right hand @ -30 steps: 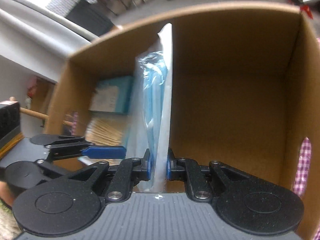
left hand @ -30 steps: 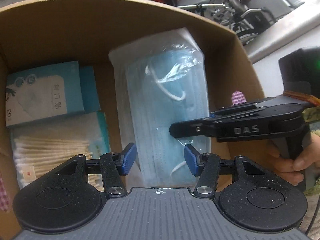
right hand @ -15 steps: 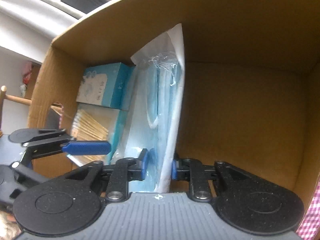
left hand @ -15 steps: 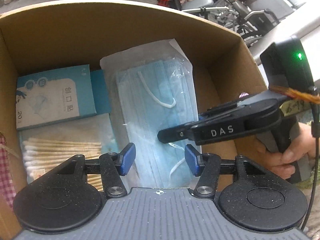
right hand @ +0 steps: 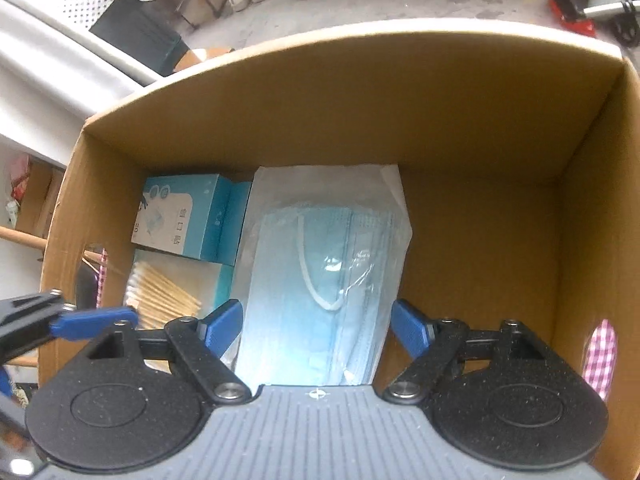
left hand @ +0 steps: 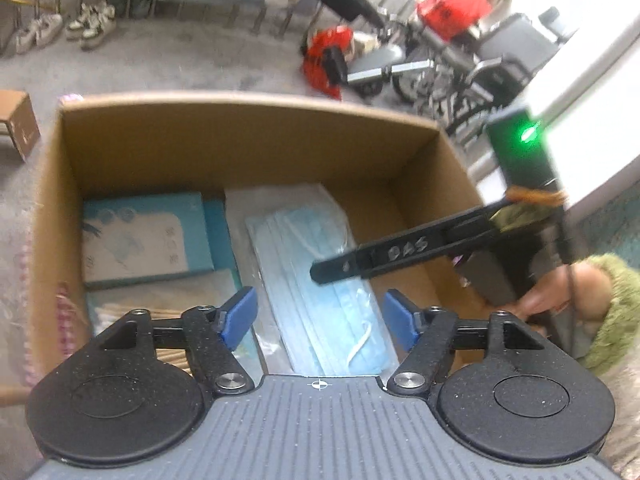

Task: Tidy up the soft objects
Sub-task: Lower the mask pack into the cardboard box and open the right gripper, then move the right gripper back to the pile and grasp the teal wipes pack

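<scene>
Landmark: cardboard box [right hand: 500, 240]. The mask pack [right hand: 320, 272], blue masks in a clear bag, lies flat on the box floor, about mid-width, with its left edge just beside the teal carton [right hand: 188, 216] and the cotton-swab pack [right hand: 168, 292], which sit against the box's left wall. Long axis of the mask pack runs from the near wall toward the far wall, in line with both cameras' forward direction. Right hand-held gripper [right hand: 316, 328]: jaws have just been opening and now stand released, one pad each side of the pack's near end, neither pressing on it; the pack lies below and between them, so the right is the nearer hand. Left hand-held gripper [left hand: 320, 316]: jaws have also just been opening, nothing gripped, above the near end of the pack and closer to the left-wall items. Judgement: placement of this pack looks done; the bare floor along the box's right wall is the free slot for another item.
</scene>
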A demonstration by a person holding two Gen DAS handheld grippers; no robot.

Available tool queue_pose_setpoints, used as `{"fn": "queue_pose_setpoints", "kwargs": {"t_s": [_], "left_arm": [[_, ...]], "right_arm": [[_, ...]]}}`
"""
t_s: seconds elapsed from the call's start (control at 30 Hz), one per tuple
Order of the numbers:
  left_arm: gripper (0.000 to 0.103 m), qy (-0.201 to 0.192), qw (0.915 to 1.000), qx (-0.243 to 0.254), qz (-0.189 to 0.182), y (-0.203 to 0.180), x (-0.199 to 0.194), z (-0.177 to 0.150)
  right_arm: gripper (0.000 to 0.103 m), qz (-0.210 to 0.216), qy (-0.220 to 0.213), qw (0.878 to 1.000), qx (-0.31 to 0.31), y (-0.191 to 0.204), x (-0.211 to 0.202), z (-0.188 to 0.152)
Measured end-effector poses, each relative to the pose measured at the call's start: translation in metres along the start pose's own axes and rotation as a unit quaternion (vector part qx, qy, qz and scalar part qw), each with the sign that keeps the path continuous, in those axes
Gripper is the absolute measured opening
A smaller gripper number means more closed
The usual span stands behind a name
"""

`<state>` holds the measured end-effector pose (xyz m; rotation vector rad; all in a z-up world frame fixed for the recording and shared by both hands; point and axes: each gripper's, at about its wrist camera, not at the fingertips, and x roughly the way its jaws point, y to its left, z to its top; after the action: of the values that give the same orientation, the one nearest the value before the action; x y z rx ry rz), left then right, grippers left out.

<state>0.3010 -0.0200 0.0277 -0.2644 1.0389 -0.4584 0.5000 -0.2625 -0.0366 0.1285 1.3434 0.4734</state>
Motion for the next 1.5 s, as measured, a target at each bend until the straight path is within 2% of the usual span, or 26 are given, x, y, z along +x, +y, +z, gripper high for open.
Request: {"fn": "queue_pose_setpoints", "kwargs": {"t_s": [0.17, 0.3, 0.4, 0.57, 0.67, 0.8, 0.97, 1.1, 1.2, 1.3, 1.43, 1.5], "left_arm": [[0.076, -0.052, 0.9986, -0.005, 0.001, 0.002, -0.033, -0.003], [0.082, -0.093, 0.9956, -0.010, -0.004, 0.007, -0.063, -0.015], [0.087, -0.123, 0.9924, -0.006, -0.001, 0.005, -0.083, -0.024], [0.097, -0.177, 0.9842, -0.007, -0.001, 0.006, -0.120, -0.048], [0.100, -0.193, 0.9811, -0.011, -0.007, 0.008, -0.138, -0.066], [0.102, -0.195, 0.9803, -0.020, -0.021, 0.013, -0.154, -0.089], [0.103, -0.180, 0.9834, -0.008, -0.020, 0.017, -0.163, -0.118], [0.103, -0.156, 0.9875, -0.002, -0.019, 0.021, -0.161, -0.144], [0.103, -0.134, 0.9908, -0.009, -0.012, 0.027, -0.150, -0.163], [0.103, -0.109, 0.9939, -0.014, -0.005, 0.030, -0.134, -0.179], [0.103, -0.075, 0.9971, -0.001, -0.005, 0.024, -0.110, -0.200], [0.103, -0.067, 0.9977, 0.007, -0.005, 0.021, -0.098, -0.208]], "right_arm": [[0.084, -0.011, 0.011, 1.000, 0.017, 0.007, 0.012, -0.002], [0.084, -0.001, 0.005, 0.999, 0.039, 0.007, 0.018, -0.001], [0.084, -0.008, 0.000, 0.999, 0.048, 0.006, 0.017, -0.001], [0.084, -0.025, -0.037, 0.997, 0.057, 0.002, -0.007, -0.010], [0.084, -0.015, -0.074, 0.996, 0.057, 0.004, -0.036, -0.025], [0.084, 0.004, -0.133, 0.990, 0.043, 0.010, -0.088, -0.058], [0.084, 0.050, -0.212, 0.976, 0.020, 0.024, -0.157, -0.125], [0.084, 0.092, -0.267, 0.959, 0.004, 0.040, -0.195, -0.188], [0.084, 0.117, -0.279, 0.953, -0.005, 0.056, -0.197, -0.224], [0.084, 0.143, -0.274, 0.951, -0.007, 0.074, -0.181, -0.253], [0.083, 0.146, -0.251, 0.957, 0.000, 0.096, -0.137, -0.278], [0.078, 0.141, -0.230, 0.963, 0.006, 0.106, -0.109, -0.284]]}}
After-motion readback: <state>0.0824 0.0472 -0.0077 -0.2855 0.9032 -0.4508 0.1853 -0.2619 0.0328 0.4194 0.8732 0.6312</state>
